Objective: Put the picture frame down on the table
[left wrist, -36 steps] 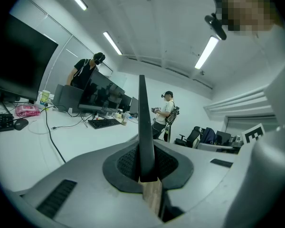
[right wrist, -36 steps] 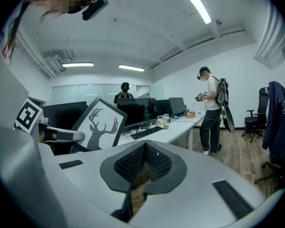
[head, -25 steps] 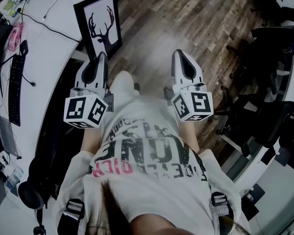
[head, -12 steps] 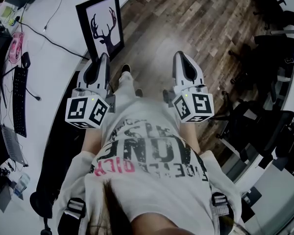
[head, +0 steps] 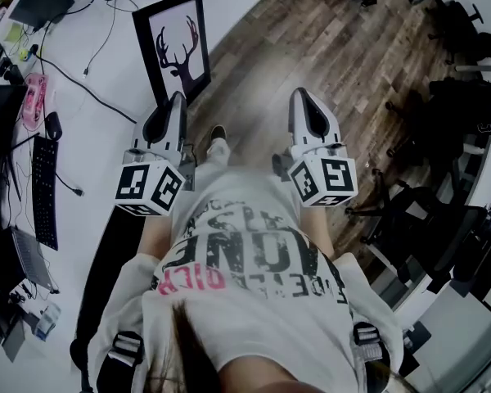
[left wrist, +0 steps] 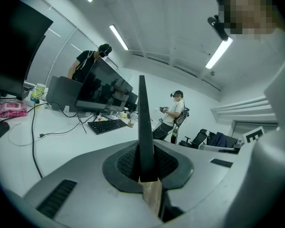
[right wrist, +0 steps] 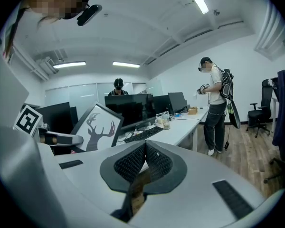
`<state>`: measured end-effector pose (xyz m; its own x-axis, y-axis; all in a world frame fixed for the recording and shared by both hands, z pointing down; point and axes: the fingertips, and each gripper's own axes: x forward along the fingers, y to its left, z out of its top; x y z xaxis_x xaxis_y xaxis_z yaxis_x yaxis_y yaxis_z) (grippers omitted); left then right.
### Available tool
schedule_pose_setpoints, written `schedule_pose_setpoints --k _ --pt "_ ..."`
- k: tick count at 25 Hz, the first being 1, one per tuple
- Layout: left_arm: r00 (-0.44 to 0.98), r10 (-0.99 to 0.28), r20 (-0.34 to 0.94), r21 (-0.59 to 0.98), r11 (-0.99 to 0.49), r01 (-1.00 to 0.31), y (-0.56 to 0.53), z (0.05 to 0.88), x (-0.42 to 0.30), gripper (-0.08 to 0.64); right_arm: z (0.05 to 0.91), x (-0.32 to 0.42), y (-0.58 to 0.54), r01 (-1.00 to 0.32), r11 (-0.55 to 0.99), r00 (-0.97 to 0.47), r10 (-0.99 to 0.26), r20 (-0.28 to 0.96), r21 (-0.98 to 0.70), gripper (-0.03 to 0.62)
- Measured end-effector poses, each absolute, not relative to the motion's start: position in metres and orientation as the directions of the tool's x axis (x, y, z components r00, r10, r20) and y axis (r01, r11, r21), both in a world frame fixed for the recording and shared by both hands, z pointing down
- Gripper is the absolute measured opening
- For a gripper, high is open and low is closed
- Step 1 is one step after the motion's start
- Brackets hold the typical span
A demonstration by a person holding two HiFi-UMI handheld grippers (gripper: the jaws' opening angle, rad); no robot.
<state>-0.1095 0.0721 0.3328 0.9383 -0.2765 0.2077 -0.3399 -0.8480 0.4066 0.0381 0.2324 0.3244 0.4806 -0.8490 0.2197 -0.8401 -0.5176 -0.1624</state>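
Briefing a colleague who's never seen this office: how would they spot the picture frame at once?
Find the long white desk on the left of the head view, strewn with cables. At its floor-side edge, the left hand-held gripper clamps the picture frame by its lower rim. Only it has a black border around a white sheet with dark deer antlers.

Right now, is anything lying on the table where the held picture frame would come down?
A black cable crosses the table just left of the picture frame, held in the left gripper; nothing else shows there.
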Motion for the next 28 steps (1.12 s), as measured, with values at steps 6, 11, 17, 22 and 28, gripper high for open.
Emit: schedule_pose_setpoints --k 6,11,17,22,28 --pt "0.935 -0.286 0.209 0.406 -0.845 -0.349 0.041 0.335 -0.105 0.026 0.325 0.045 0.205 -0.841 -0.516 0.478 -0.849 0.225 -0.162 0.001" --pt "0.931 -0.300 0.209 0.405 -0.840 -0.362 0.029 0.335 -0.103 0.026 0.324 0.050 0.191 -0.850 -0.502 0.464 -0.857 0.224 -0.159 0.000" --pt "0.921 -0.323 0.218 0.406 -0.828 -0.386 0.019 0.337 -0.097 0.026 0.324 0.059 0.174 -0.865 -0.475 0.438 -0.872 0.221 -0.160 0.000" --pt "0.906 -0.356 0.229 0.411 -0.808 -0.422 0.011 0.339 -0.086 0.026 0.330 0.076 0.157 -0.881 -0.441 0.398 -0.887 0.233 -0.173 0.000" --pt "0.867 -0.431 0.249 0.431 -0.753 -0.497 -0.008 0.345 -0.056 0.026 0.339 0.118 0.119 -0.913 -0.358 0.304 -0.917 0.258 -0.196 0.000"
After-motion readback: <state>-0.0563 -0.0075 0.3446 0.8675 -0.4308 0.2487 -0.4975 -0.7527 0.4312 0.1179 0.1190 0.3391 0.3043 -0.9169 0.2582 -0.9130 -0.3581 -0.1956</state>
